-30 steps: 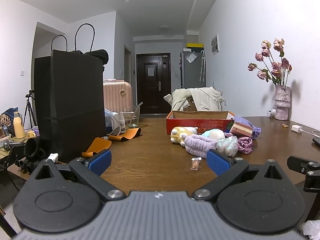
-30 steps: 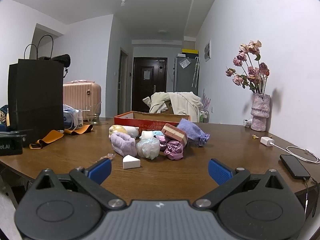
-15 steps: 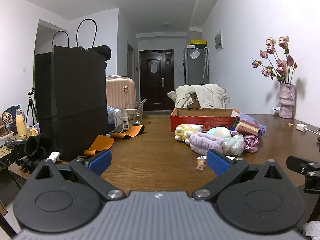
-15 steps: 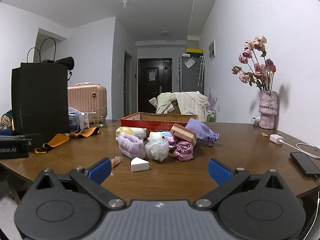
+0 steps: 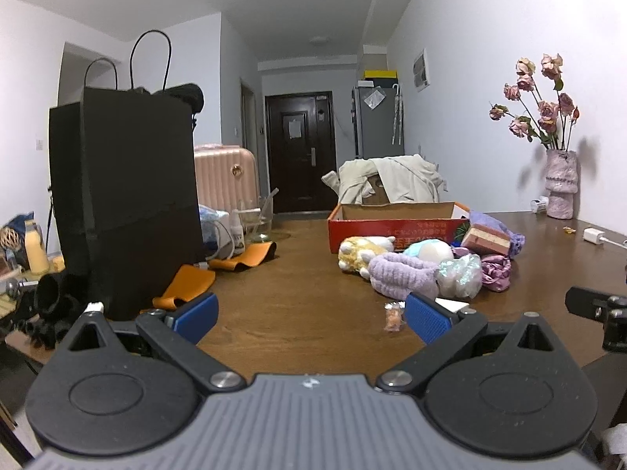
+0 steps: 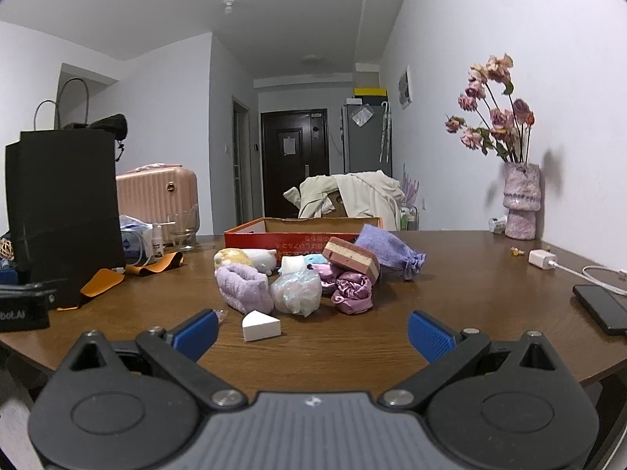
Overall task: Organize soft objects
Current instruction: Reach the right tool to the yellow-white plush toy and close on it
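Observation:
A heap of soft things lies mid-table before a red cardboard box: a yellow-white plush, a lilac fuzzy band, a crinkled plastic-wrapped ball, a pink satin scrunchie, a layered pink sponge, a purple drawstring pouch. A white wedge sponge sits nearest. My right gripper is open, short of the wedge. My left gripper is open over bare table left of the heap.
A tall black paper bag stands at the left with orange straps at its foot. A small wrapped candy lies near my left gripper. A vase of dried roses, a charger and a phone occupy the right side.
Both views have tilted and shifted slightly, so the heap sits a little lower and closer. Both grippers stay open; nothing on the table has moved.

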### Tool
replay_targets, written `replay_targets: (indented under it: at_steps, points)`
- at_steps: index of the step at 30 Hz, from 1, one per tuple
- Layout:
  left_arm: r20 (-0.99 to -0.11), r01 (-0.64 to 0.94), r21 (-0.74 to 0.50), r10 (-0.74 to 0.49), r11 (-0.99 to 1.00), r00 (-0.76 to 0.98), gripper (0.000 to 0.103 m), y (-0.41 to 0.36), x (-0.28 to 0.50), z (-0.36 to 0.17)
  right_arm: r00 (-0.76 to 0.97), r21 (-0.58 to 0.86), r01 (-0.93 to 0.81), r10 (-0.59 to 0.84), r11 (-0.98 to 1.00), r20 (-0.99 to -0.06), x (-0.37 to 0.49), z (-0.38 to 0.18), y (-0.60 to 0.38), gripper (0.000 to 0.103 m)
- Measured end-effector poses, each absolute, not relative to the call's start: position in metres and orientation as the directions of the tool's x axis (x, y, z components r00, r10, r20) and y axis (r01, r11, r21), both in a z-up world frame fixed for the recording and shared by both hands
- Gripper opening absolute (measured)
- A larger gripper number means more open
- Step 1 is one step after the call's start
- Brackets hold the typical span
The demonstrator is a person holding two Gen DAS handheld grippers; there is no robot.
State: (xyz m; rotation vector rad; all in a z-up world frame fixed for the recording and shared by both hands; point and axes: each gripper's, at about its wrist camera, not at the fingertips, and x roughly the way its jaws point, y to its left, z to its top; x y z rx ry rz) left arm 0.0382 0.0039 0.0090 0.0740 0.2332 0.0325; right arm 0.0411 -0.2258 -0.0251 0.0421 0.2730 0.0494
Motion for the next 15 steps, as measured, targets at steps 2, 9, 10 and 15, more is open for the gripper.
replay_targets:
  at_steps: [2, 9, 10, 15]
  points:
    - [-0.225, -0.030, 0.088, 0.049, 0.996, 0.973, 0.103, 0.003, 0.048, 0.007, 0.963, 0.055, -0.090, 0.101, 0.994, -0.248, 0.051, -0.026, -0.228, 0.103]
    - [-0.246, 0.038, 0.104, -0.011, 0.994, 0.969, 0.103, -0.003, 0.095, 0.007, 0.932, 0.044, -0.139, 0.146, 0.989, -0.332, 0.102, -0.026, -0.226, 0.103]
    - [-0.271, 0.060, 0.111, -0.028, 0.992, 0.962, 0.103, -0.005, 0.107, 0.007, 0.929, 0.044, -0.135, 0.142, 0.990, -0.342, 0.112, -0.025, -0.226, 0.103]
    - [-0.318, 0.095, 0.069, -0.068, 0.993, 0.946, 0.103, -0.004, 0.170, 0.017, 0.904, 0.073, -0.168, 0.183, 0.983, -0.386, 0.174, -0.013, -0.230, 0.088]
